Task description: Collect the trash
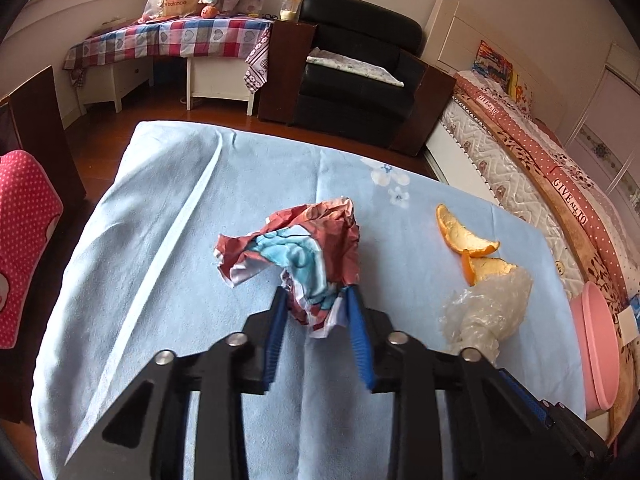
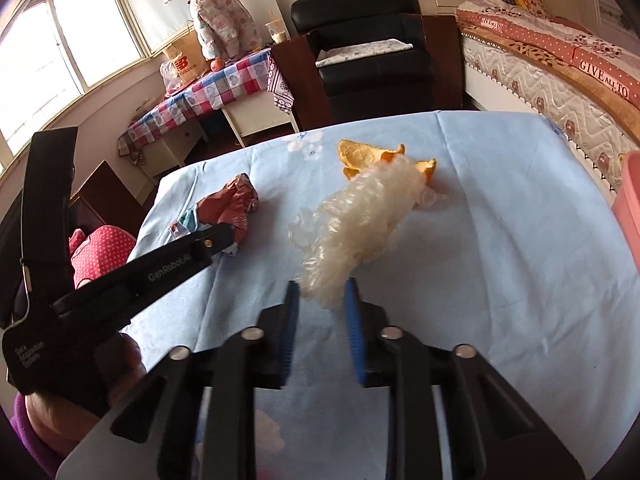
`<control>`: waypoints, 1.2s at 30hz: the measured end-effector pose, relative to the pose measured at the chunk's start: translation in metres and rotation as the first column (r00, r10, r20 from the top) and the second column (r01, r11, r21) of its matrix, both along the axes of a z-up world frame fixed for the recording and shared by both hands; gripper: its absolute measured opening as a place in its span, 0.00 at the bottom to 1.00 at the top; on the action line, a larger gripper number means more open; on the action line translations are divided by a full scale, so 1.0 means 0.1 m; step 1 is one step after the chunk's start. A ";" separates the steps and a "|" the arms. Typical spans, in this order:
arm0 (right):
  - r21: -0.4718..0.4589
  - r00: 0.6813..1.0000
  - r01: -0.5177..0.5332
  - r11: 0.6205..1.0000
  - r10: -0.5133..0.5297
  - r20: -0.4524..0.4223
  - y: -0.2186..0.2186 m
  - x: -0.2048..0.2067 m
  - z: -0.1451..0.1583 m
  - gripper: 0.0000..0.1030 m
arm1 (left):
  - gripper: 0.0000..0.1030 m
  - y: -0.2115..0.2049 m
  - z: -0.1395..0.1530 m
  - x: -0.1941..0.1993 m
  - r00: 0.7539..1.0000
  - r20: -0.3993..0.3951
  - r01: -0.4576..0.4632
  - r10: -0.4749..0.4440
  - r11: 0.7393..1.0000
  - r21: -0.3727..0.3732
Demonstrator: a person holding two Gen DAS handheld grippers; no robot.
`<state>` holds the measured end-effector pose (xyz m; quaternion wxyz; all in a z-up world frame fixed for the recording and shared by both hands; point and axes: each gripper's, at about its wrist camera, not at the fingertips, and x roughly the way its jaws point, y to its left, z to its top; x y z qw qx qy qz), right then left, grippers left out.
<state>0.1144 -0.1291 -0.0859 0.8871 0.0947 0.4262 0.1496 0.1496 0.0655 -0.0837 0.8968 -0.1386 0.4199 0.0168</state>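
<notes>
A crumpled red, white and blue paper wrapper (image 1: 296,248) lies on the light blue cloth (image 1: 160,240); my left gripper (image 1: 318,300) is shut on its near end. The wrapper also shows in the right wrist view (image 2: 230,204) with the left gripper (image 2: 230,236) on it. A crumpled clear plastic bag (image 2: 352,228) lies mid-table; my right gripper (image 2: 322,292) has its blue pads on either side of the bag's near end, shut on it. Orange peel (image 1: 468,240) lies beyond the bag (image 1: 488,308), and shows in the right wrist view (image 2: 360,156).
A pink bin (image 1: 596,344) stands at the table's right edge, also in the right wrist view (image 2: 630,200). A bed (image 1: 540,152), a black armchair (image 1: 356,72), a checkered-cloth desk (image 1: 168,40) and a red polka-dot cushion (image 1: 24,232) surround the table.
</notes>
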 end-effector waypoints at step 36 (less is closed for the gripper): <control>-0.018 0.999 -0.051 0.999 0.051 0.017 -0.46 -0.38 0.17 0.09 | 0.17 -0.18 0.29 -0.44 0.997 0.044 0.058 -0.060 0.997 0.046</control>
